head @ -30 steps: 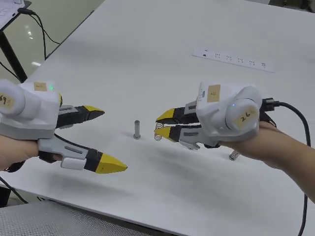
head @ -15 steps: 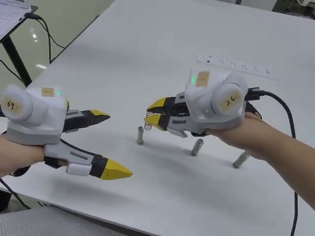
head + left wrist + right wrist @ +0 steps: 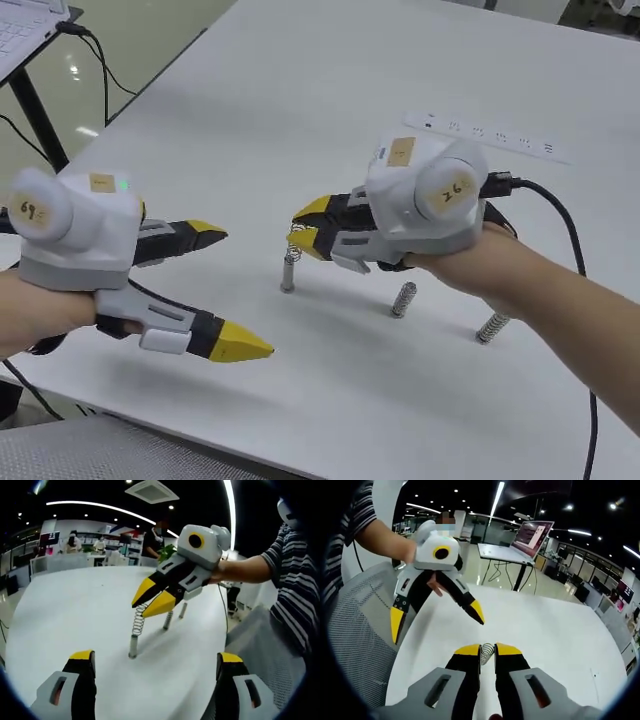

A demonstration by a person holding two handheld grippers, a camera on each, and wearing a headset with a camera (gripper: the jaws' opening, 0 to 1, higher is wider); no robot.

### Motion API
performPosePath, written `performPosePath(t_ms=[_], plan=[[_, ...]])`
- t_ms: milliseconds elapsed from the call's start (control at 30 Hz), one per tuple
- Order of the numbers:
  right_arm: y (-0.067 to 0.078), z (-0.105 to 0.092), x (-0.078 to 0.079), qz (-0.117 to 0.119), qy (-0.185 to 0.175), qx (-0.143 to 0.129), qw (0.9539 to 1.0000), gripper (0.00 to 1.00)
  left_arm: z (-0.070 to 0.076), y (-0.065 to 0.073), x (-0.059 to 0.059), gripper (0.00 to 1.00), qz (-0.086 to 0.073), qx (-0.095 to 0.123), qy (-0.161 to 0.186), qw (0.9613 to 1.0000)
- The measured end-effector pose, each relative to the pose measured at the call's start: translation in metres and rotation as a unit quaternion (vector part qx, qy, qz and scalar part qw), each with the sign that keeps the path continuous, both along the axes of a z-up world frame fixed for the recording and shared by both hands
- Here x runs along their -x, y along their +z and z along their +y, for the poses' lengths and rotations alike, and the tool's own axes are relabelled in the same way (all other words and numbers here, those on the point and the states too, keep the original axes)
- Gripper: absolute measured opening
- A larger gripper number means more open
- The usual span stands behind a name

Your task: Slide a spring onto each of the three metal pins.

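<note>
My right gripper (image 3: 304, 228) is shut on a small coil spring (image 3: 294, 240), held just above a bare upright metal pin (image 3: 288, 272) on the white table (image 3: 300, 100). In the left gripper view the spring (image 3: 137, 620) hangs from the right gripper (image 3: 146, 600) and its lower end meets the top of the pin (image 3: 133, 647). Between the right gripper's own jaws the spring (image 3: 487, 652) is pinched. Two other pins stand to the right, each wearing a spring (image 3: 403, 298) (image 3: 491, 327). My left gripper (image 3: 226, 290) is open, left of the pin, holding nothing.
A white power strip (image 3: 490, 135) lies at the back right of the table. A black cable (image 3: 560, 215) trails from the right gripper. A laptop (image 3: 25, 25) on a stand sits off the table's far left. The table's front edge runs close below the left gripper.
The right gripper has lifted the spring from the table and carried it left, over the bare pin. The left gripper has stayed open beside it.
</note>
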State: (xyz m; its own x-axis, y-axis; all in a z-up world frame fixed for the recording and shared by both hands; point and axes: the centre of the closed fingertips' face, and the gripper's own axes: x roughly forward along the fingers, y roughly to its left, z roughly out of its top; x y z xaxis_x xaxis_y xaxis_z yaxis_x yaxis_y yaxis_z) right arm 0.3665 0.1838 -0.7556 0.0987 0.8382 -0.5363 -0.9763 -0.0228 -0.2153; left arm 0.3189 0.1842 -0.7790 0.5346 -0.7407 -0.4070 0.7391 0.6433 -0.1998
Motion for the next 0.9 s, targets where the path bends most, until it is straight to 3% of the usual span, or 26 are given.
performPosePath(t_ms=[633,900], plan=[[-0.016,0.005,-0.001,0.005,-0.001,0.013,0.9999,0.07,0.003,-0.001,0.001,0.98,0.001,0.002,0.006,1.0],[-0.04,0.006,0.0,0.005,0.003,0.035,0.9994,0.07,0.002,-0.003,0.001,0.98,0.004,0.002,0.006,1.0]])
